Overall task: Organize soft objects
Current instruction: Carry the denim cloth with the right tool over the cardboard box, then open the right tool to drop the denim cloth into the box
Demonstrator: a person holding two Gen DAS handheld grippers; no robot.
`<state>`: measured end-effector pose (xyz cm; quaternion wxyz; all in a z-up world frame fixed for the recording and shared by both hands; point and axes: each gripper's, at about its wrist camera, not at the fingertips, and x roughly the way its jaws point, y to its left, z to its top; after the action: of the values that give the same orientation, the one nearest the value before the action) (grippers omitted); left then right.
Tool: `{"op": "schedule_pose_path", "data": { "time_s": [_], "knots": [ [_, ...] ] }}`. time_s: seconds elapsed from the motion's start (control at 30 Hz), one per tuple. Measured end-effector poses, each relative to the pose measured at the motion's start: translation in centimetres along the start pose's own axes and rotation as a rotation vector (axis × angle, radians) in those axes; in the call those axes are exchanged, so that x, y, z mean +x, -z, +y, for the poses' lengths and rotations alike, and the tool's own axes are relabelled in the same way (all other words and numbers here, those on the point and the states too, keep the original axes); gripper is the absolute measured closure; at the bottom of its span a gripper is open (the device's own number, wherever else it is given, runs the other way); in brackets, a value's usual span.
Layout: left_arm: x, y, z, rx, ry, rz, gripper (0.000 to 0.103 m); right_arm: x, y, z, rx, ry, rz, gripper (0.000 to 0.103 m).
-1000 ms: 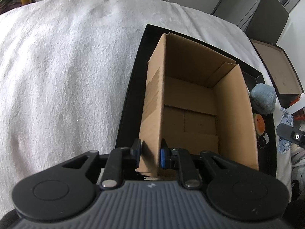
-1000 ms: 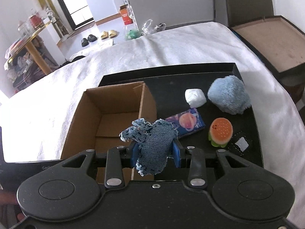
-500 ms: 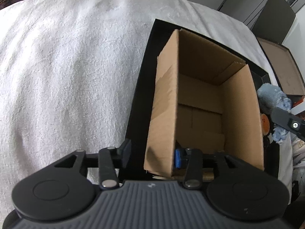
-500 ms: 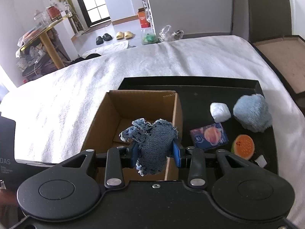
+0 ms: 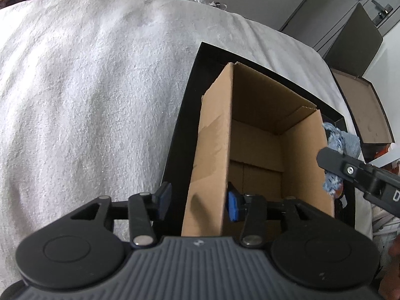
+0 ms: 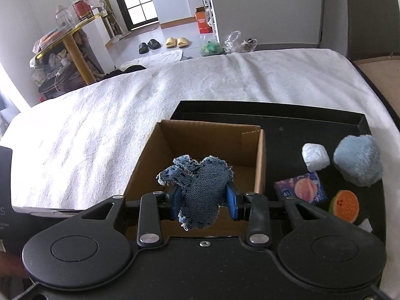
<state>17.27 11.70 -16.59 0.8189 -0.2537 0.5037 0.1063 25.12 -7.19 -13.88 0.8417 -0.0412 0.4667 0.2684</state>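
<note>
White terry cloth (image 6: 125, 135) covers the bed, with a black rectangular tray (image 6: 312, 122) on it holding an open brown cardboard box (image 6: 200, 135).

Left gripper (image 5: 197, 203) straddles the box's near-left wall, its jaws just parted and the left pad clear of the cardboard. Right gripper (image 6: 203, 200) is clenched on a frayed blue denim stuffed toy (image 6: 200, 187), held over the box's near edge. Right of the box on the tray lie a white wad (image 6: 315, 157), a pale blue plush ball (image 6: 358, 161), a purple printed packet (image 6: 301, 188) and an orange burger-shaped toy (image 6: 344, 203).
</note>
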Motion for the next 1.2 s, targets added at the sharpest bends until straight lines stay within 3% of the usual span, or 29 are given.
{"op": "schedule_pose_path", "data": {
  "time_s": [0.13, 0.27, 0.43, 0.57, 0.97, 1.0, 1.07, 1.2],
  "knots": [
    [0.5, -0.2, 0.1, -0.005, 0.018, 0.009, 0.065, 0.9, -0.5, 0.4, -0.002, -0.009, 0.008, 0.067],
    [0.8, -0.4, 0.3, -0.016, 0.036, 0.008, 0.082, 1.8, -1.1, 1.0, -0.014, -0.021, 0.014, 0.068],
    [0.7, -0.4, 0.2, -0.025, 0.051, 0.005, 0.083, 2.8, -1.7, 1.7, -0.02, -0.039, 0.018, 0.069],
    [0.6, -0.5, 0.4, -0.043, 0.052, 0.008, 0.083, 3.3, -2.1, 2.1, -0.022, -0.055, 0.014, 0.077],
    [0.5, -0.5, 0.1, -0.042, 0.029, 0.001, 0.082, 2.7, -2.2, 0.9, 0.019, -0.042, 0.037, 0.075],
    [0.5, -0.5, 0.0, -0.039, 0.026, 0.002, 0.082, 2.5, -2.0, 0.7, 0.027, -0.037, 0.036, 0.073],
    [0.6, -0.6, -0.1, -0.04, 0.018, 0.009, 0.079, 2.0, -1.9, 0.2, 0.044, -0.031, 0.031, 0.055],
    [0.6, -0.6, -0.4, -0.022, -0.012, 0.012, 0.076, 1.0, -1.5, -1.2, 0.082, -0.02, 0.005, 0.035]
  ]
}}
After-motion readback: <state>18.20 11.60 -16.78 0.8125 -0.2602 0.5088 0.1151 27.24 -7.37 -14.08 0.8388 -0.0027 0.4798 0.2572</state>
